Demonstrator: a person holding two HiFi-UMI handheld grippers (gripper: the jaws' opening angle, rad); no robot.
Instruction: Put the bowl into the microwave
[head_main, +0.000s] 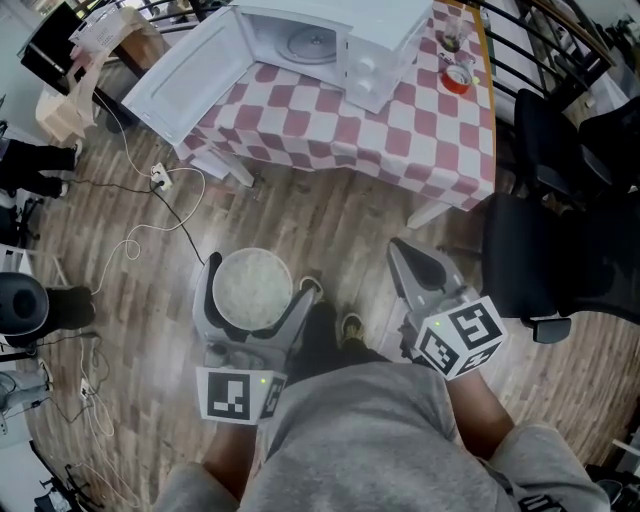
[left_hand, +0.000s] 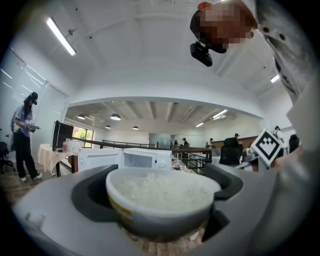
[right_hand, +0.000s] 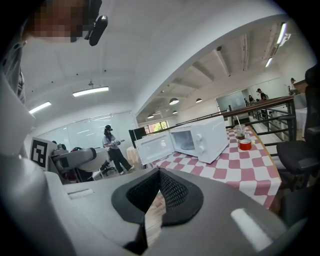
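A white bowl (head_main: 252, 290) full of rice is clamped between the fingers of my left gripper (head_main: 258, 276), held low over the wooden floor, close to the person's body. In the left gripper view the bowl (left_hand: 162, 197) fills the space between the jaws. The white microwave (head_main: 330, 40) stands on a red-and-white checked table (head_main: 440, 150) ahead, and its door (head_main: 185, 75) is swung wide open to the left, showing the glass turntable (head_main: 312, 43) inside. My right gripper (head_main: 402, 250) hangs beside the left one, shut with nothing in it.
A red cup (head_main: 458, 78) and a glass (head_main: 450, 38) stand on the table right of the microwave. Black office chairs (head_main: 560, 250) crowd the right side. Cables and a power strip (head_main: 157, 178) lie on the floor at left. A person (right_hand: 112, 145) stands far off.
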